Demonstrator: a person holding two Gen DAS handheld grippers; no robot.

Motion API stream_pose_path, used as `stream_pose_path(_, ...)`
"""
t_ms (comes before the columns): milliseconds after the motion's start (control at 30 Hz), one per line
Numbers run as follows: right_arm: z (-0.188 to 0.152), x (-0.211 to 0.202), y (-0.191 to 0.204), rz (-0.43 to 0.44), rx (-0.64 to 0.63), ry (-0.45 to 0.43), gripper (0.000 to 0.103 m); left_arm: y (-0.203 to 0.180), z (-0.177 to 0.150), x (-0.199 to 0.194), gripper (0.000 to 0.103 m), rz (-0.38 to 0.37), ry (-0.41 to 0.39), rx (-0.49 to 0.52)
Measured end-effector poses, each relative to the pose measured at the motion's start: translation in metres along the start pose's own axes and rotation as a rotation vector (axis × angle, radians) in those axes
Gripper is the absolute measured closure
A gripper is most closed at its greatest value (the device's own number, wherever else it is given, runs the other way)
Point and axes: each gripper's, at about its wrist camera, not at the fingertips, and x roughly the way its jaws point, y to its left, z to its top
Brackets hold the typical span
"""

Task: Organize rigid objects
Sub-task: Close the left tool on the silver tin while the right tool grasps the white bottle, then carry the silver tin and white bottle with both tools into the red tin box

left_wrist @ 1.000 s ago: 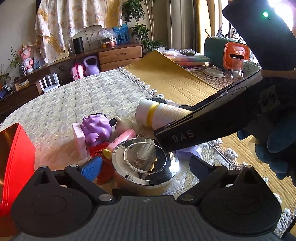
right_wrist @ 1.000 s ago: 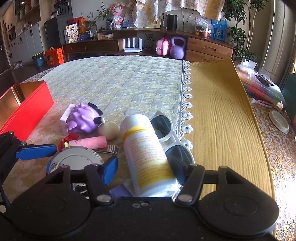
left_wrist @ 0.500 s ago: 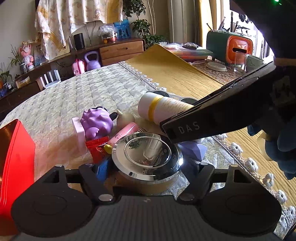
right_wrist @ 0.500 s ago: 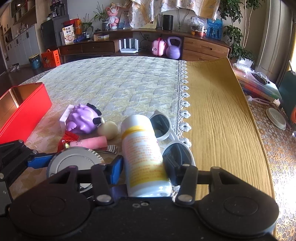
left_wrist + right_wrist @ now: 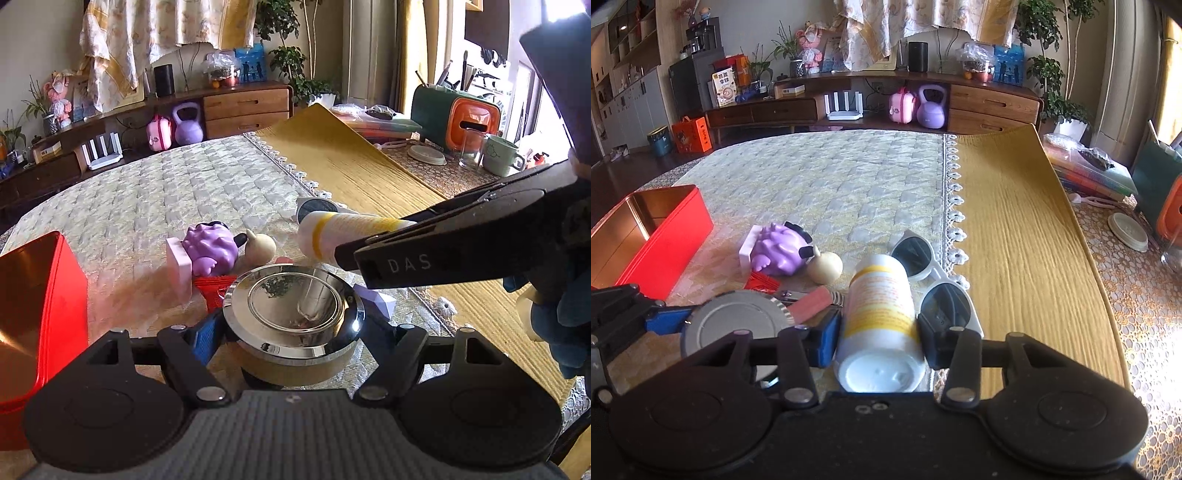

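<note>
White bottle (image 5: 879,317) with yellow band, lying on side, base toward right wrist camera. Round tin (image 5: 293,317), chrome lid (mirror-bright, dished), upright just left of bottle. White sunglasses (image 5: 934,280), dark lenses, touching bottle's right side. Pink tube (image 5: 812,303) lying between tin and bottle. Cream gourd-shaped piece (image 5: 825,267) beyond bottle, left; purple spiky toy (image 5: 777,249) on pink base beside it. Red tin box (image 5: 646,240), open, far left of bottle.

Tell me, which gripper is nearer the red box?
Left. The left gripper, closed around the shiny round tin, sits right beside the red box; the right gripper, gripping the white bottle, is farther off.
</note>
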Motion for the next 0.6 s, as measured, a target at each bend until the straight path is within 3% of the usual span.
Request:
stream_pose_path(267, 0.002, -0.027, 0.010, 0.013, 0.017, -0.045, 0.059, 0.020, 0.005, -0.033, 0.025, 0.000, -0.015, -0.051)
stream_pose_path(600, 0.019, -0.059, 0.044, 0.088, -0.005, -0.103, 0.059, 0.058, 0.012, -0.080, 0.025, 0.054, -0.062, -0.108)
